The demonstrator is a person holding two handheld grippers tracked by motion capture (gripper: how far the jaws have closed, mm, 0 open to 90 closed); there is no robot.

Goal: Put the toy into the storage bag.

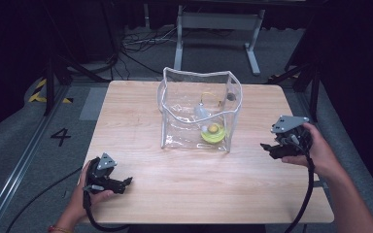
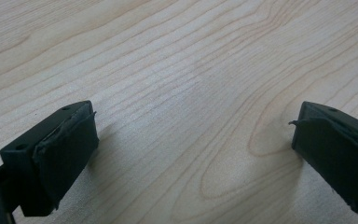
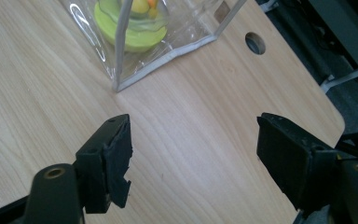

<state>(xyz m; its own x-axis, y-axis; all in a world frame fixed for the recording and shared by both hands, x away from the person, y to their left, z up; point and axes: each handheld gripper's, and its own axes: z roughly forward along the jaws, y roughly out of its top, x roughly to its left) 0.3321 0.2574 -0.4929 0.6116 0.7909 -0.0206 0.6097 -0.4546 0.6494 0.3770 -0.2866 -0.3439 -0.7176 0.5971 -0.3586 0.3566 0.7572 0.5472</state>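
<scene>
Bag (image 1: 199, 109) of clear, glossy plastic stands boxy near the far edge of the wood-grain worktop (image 1: 175, 184). Left gripper (image 1: 126, 183) and right gripper (image 1: 267, 148) both gape empty.

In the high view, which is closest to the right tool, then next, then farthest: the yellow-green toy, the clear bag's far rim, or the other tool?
From the right tool:
1. Yellow-green toy, inside the clear bag's near right corner.
2. Far rim, at the bag's back, toward the table's far edge.
3. Left tool, near the table's front left.
</scene>
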